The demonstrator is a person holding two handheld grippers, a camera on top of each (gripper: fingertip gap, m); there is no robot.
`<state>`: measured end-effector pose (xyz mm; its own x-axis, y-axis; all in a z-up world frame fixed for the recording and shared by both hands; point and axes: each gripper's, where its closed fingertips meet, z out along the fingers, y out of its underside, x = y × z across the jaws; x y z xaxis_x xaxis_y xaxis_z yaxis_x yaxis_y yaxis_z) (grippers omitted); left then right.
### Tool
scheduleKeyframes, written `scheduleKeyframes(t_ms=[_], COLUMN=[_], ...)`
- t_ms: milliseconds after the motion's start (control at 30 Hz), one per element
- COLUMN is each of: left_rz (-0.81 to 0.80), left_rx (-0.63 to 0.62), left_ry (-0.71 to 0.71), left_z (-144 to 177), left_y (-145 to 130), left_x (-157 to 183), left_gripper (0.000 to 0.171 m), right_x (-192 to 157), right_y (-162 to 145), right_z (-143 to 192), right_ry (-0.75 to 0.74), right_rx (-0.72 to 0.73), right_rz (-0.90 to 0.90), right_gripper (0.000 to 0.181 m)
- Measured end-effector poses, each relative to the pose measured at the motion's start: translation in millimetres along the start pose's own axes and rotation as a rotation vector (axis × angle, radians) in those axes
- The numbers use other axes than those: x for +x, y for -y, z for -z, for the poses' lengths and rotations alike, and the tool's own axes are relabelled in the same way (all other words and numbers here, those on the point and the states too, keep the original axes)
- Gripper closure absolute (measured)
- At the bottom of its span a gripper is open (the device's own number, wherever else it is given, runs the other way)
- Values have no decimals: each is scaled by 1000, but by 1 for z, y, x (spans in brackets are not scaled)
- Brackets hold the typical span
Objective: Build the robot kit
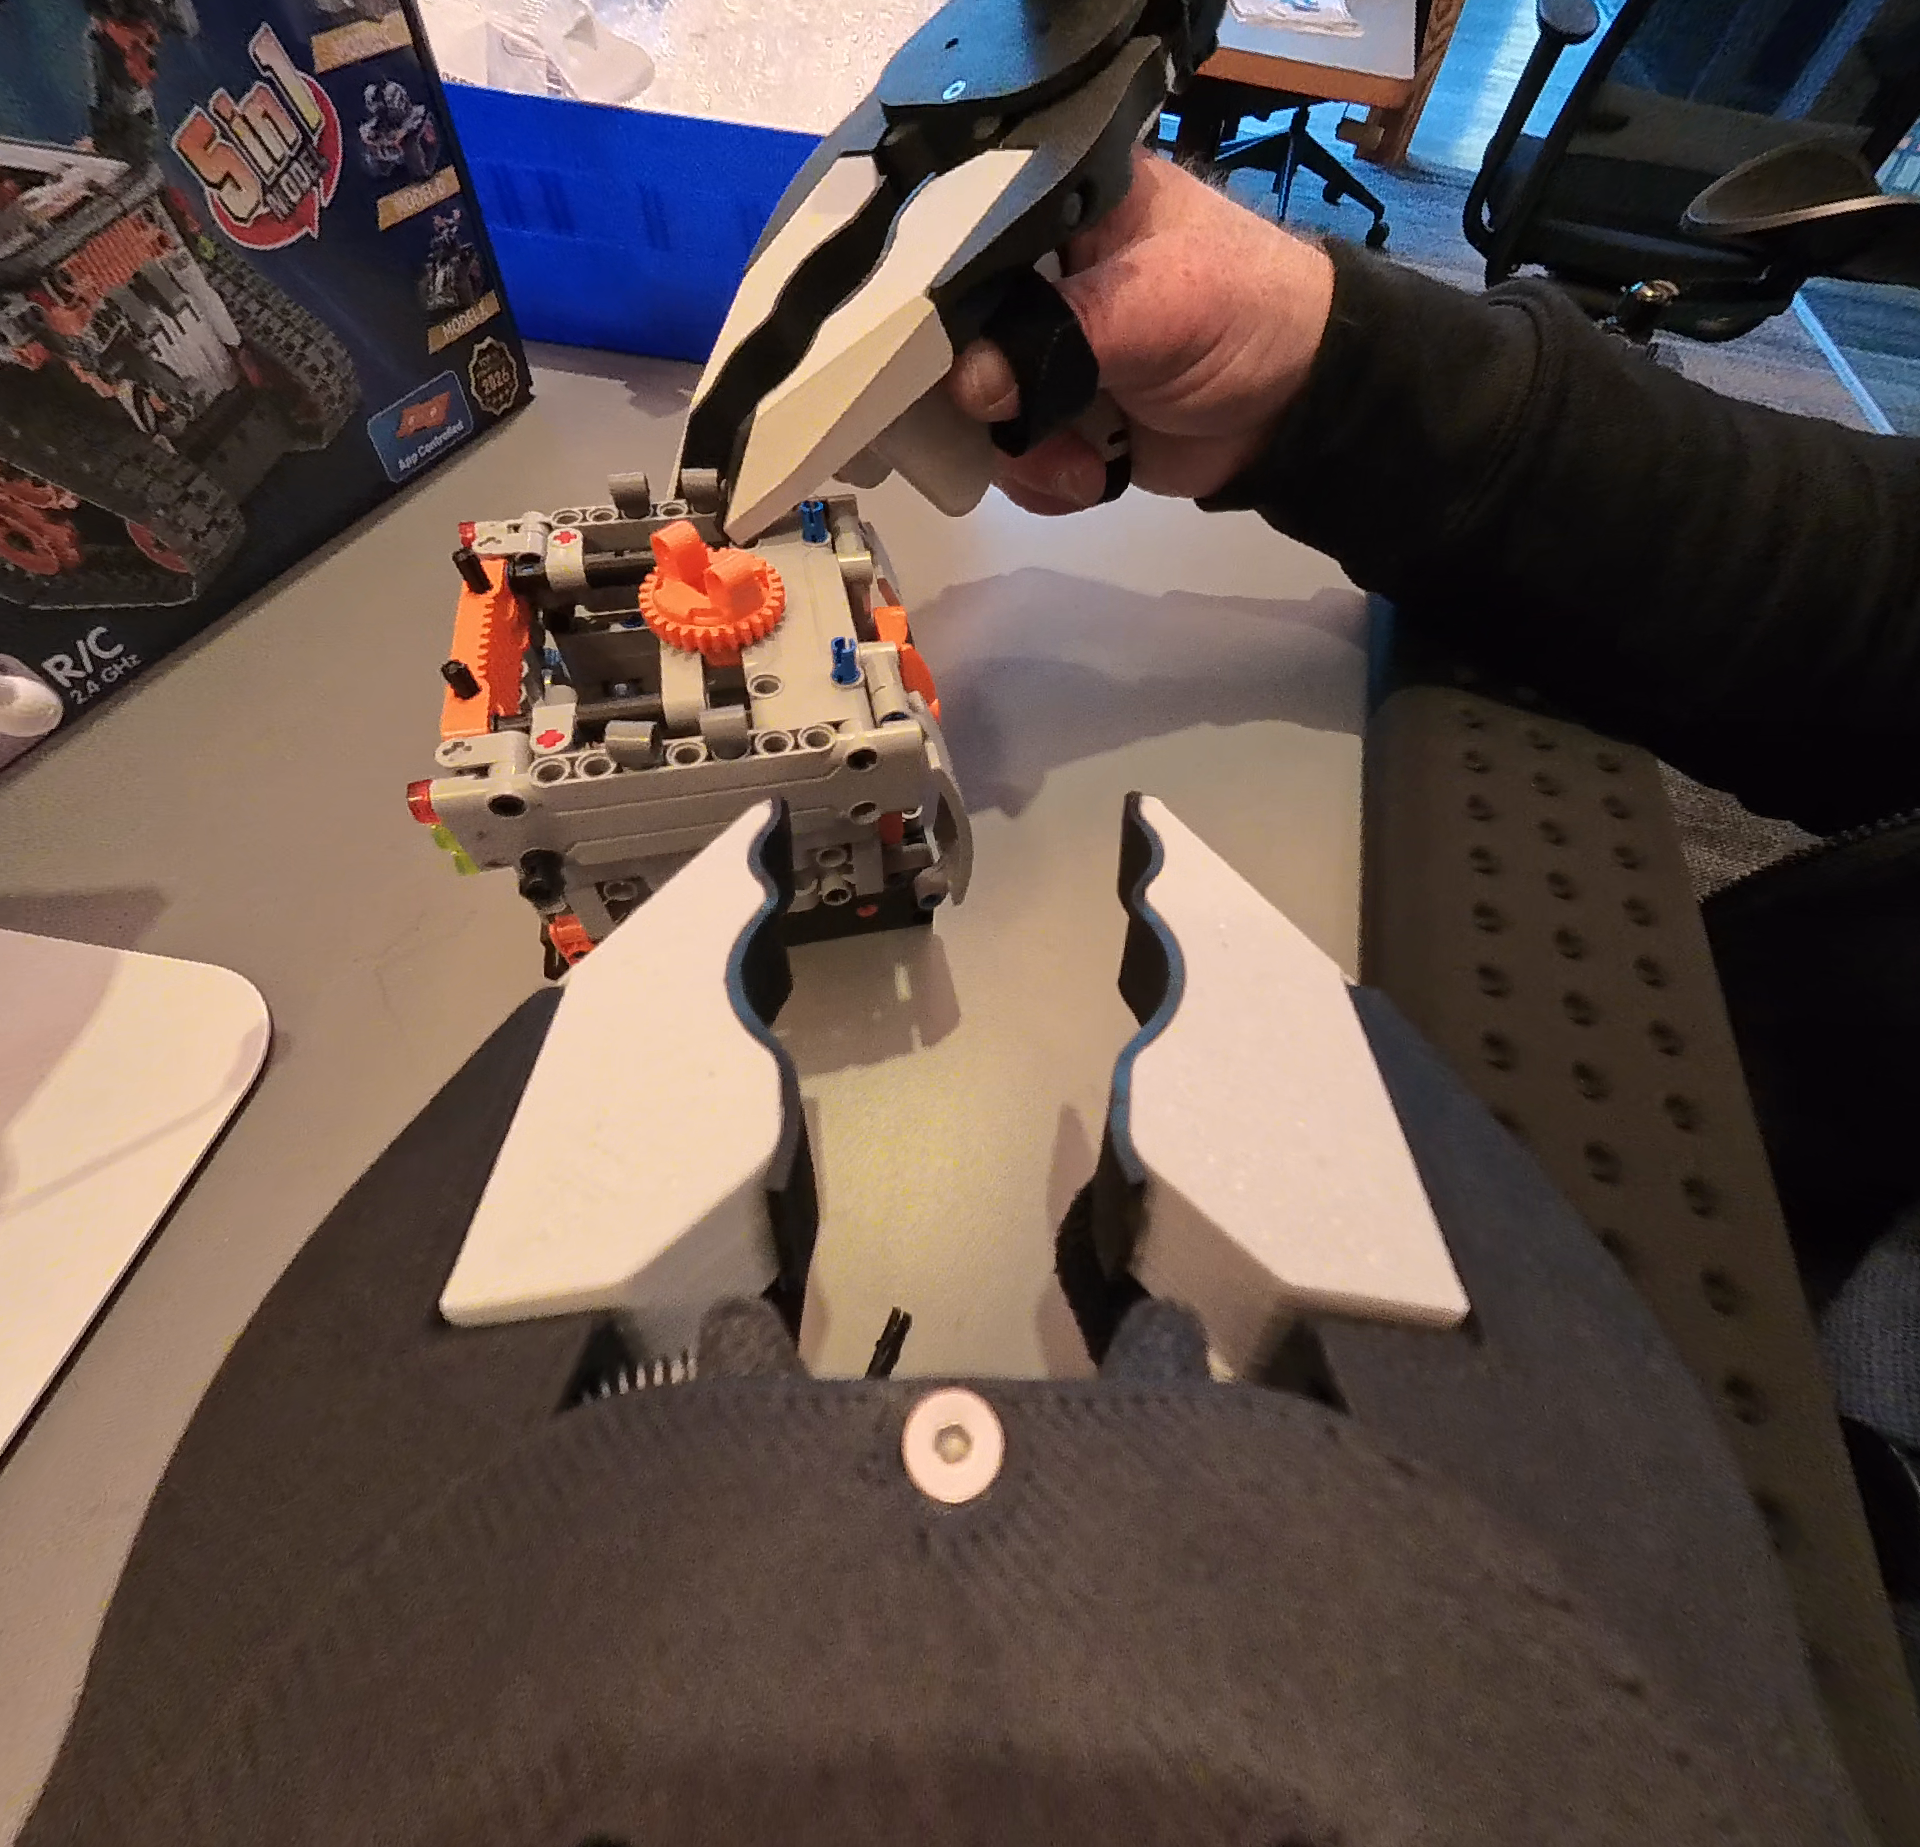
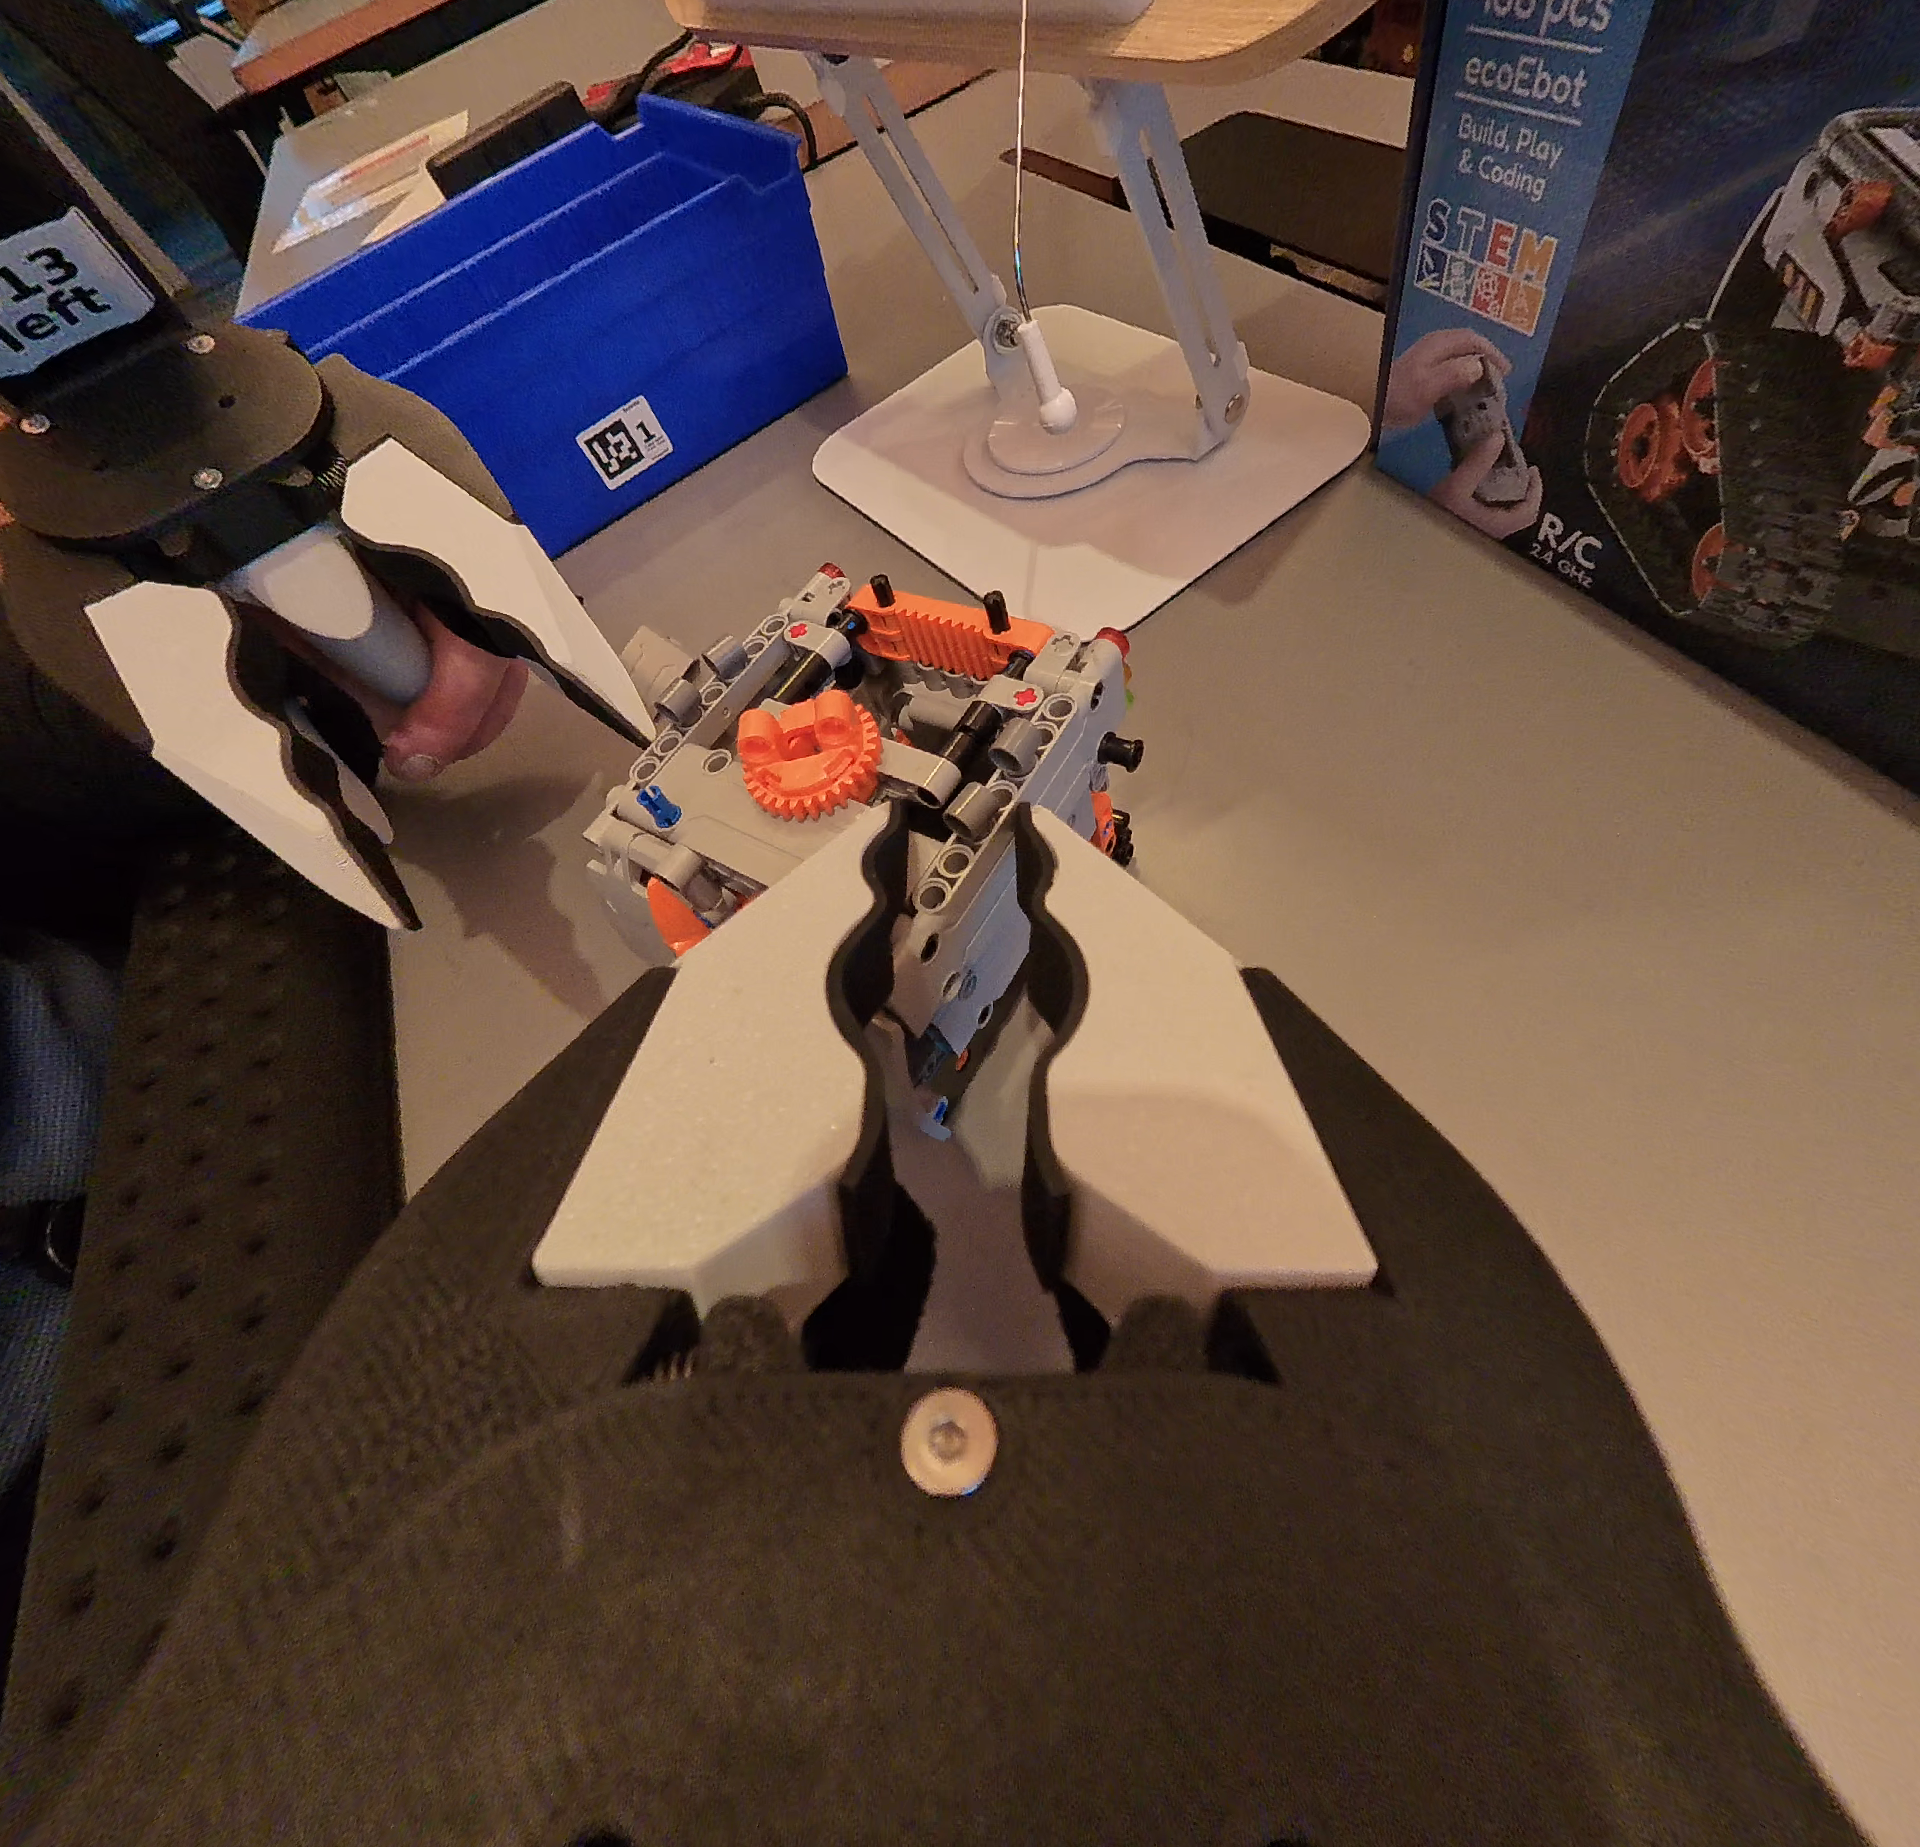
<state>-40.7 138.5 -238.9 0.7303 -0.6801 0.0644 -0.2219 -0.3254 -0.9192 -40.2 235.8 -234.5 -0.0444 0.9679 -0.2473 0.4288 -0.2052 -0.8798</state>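
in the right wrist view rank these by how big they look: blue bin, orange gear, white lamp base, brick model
1. blue bin
2. white lamp base
3. brick model, nearer the camera, so its place against the lamp base is unsure
4. orange gear

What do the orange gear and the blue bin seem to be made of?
Orange gear: apparently moulded plastic, smooth with a slight sheen, its teeth crisp and even. Blue bin: seemingly rigid plastic, mostly matte, with thin straight walls and dividers in one uniform colour.
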Motion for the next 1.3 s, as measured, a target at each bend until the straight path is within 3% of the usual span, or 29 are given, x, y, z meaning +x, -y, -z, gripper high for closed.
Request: scheduleKeyframes(t_ms=[1300], left_rz=[76], left_rx=[6], left_ry=[63], left_z=[6], left_y=[-5], left_x=[-23], left_gripper=[114], right_x=[12], right_y=[8], right_z=[9], right_ry=[-12], right_rx=[84], right_rz=[-49], right_gripper=[158])
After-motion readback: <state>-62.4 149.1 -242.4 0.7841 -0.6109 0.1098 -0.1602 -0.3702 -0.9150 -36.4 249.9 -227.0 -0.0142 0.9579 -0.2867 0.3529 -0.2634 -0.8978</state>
